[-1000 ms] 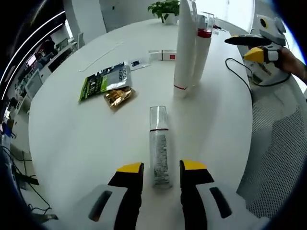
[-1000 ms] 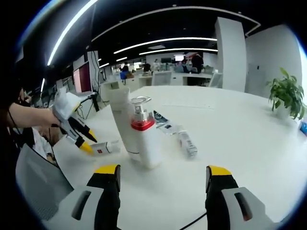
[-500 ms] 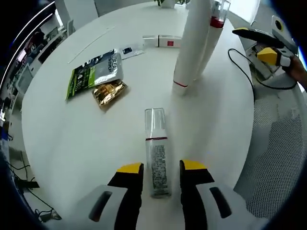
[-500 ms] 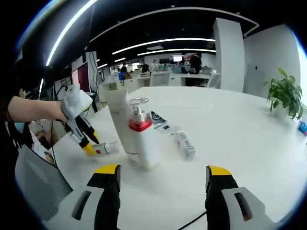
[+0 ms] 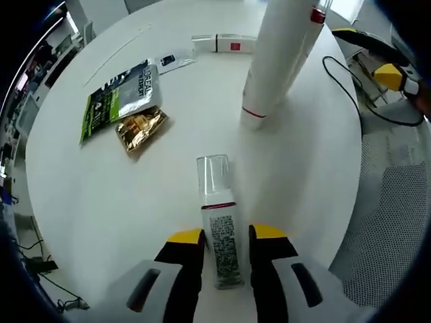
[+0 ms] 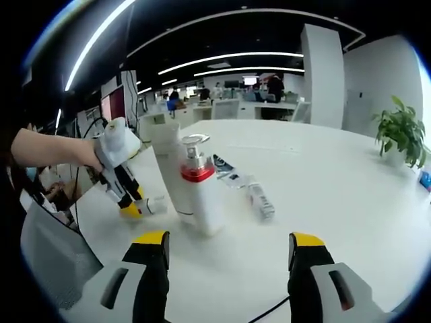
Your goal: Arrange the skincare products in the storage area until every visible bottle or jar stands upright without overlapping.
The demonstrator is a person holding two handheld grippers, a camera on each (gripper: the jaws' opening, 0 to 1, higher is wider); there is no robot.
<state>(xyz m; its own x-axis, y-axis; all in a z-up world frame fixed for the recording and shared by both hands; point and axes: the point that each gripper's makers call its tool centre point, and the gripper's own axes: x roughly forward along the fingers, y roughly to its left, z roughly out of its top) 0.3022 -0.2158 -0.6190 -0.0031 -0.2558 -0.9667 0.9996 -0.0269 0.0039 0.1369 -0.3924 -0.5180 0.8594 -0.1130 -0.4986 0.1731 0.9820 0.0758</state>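
Your left gripper [image 5: 225,237] sits low over the lying bottle [image 5: 219,222], its yellow-tipped jaws set narrowly on either side of the labelled body — whether the pads already press the sides, you cannot tell from the left gripper view. The bottle lies flat on the white table [image 5: 101,195], clear cap pointing away from you, base nearest the jaws. It looks like a slim, rigid cylinder, probably light, and its smooth wall will likely be slippery and inclined to roll. Take it across the labelled body just below the red band, not on the clear cap, which may pull off or crack under pressure. Squeeze gently but firmly; a round body can pivot between flat jaws as you tip it upright.

Farther along the table stand the tall white tube [image 5: 275,60] and, just behind it, the pump bottle [image 6: 200,195] with the red collar — both upright, close together. Set your bottle down near them but apart, so nothing overlaps or gets knocked; the tall tube looks top-heavy.

Left of the lying bottle lie a green sachet [image 5: 120,99] and a gold packet [image 5: 139,128], touching at a corner.

Your right gripper [image 6: 229,245] hovers with jaws wide apart, holding nothing.
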